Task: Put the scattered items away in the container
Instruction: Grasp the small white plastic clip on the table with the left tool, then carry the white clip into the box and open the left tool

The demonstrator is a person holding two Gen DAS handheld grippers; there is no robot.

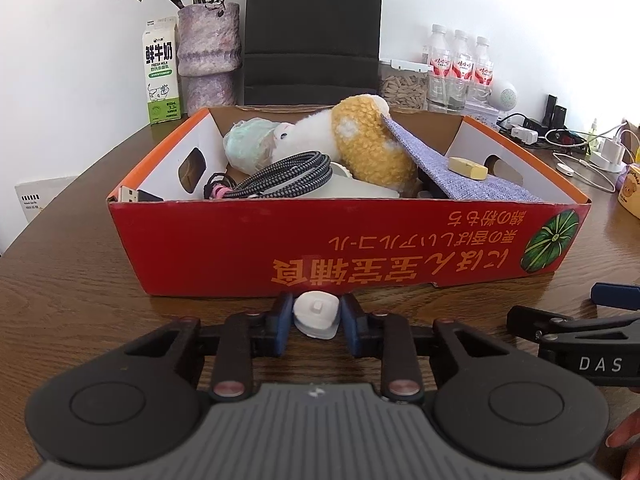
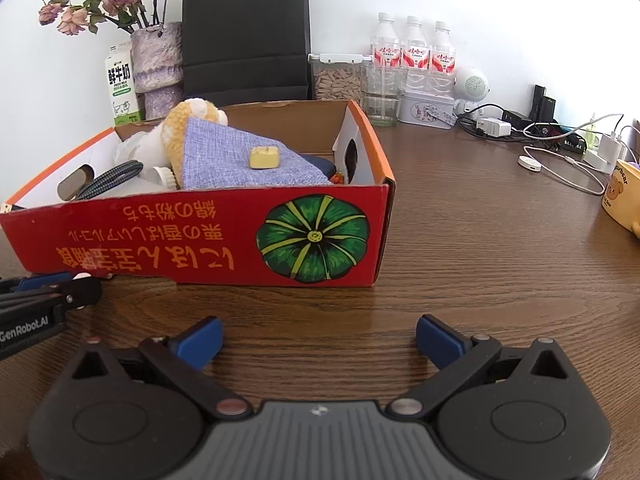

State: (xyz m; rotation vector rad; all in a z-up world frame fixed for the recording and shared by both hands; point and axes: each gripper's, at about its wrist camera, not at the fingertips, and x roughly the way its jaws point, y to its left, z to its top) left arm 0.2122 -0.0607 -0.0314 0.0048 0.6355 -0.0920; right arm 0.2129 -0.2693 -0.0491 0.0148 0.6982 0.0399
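A red cardboard box (image 1: 320, 240) stands on the wooden table, with a green pumpkin printed on its front wall (image 2: 200, 240). Inside lie a yellow-and-white plush toy (image 1: 372, 144), a coiled braided cable (image 1: 288, 174), a blue-grey cloth (image 1: 460, 176) and a small yellow block (image 1: 467, 168). My left gripper (image 1: 316, 320) is low over the table just in front of the box. Its blue pads press both sides of a small white plastic piece (image 1: 316, 314). To its right, my right gripper (image 2: 318, 340) stands open over bare wood with nothing between its fingers.
Behind the box are a milk carton (image 1: 160, 76), a vase of dried roses (image 1: 208, 48), a black paper bag (image 1: 312, 32), a jar of seeds (image 2: 338, 80) and water bottles (image 2: 414, 48). Chargers and cables (image 2: 560, 140) clutter the back right beside a yellow bear cup (image 2: 624, 196).
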